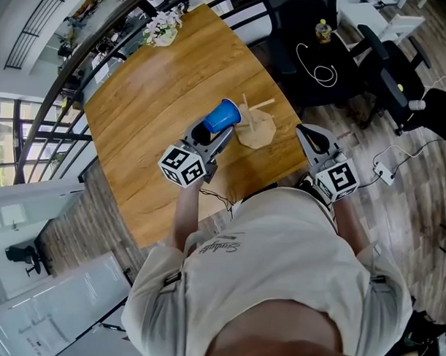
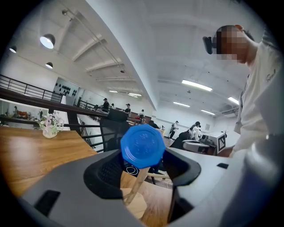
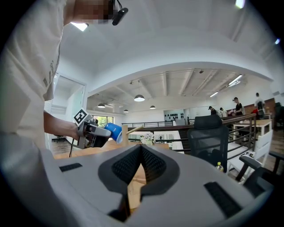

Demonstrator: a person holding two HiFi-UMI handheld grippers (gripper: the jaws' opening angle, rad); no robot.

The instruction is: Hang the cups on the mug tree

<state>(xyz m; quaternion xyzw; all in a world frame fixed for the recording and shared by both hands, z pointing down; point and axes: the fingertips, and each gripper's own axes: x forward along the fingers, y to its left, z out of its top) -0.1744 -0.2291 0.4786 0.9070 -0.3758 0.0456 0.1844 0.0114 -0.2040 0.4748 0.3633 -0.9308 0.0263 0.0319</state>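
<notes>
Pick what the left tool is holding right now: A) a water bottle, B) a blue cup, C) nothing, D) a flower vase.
B: the left tool is shut on the blue cup, held up near the wooden mug tree.

- Clamps a blue cup (image 2: 143, 146) between the jaws of the left hand-held gripper (image 2: 142, 170), flat base toward the camera.
- Shows a wooden mug tree (image 2: 135, 197) just below the cup.
- Bears a flower vase (image 2: 49, 126) far left on the wooden surface (image 2: 26, 155).
</notes>
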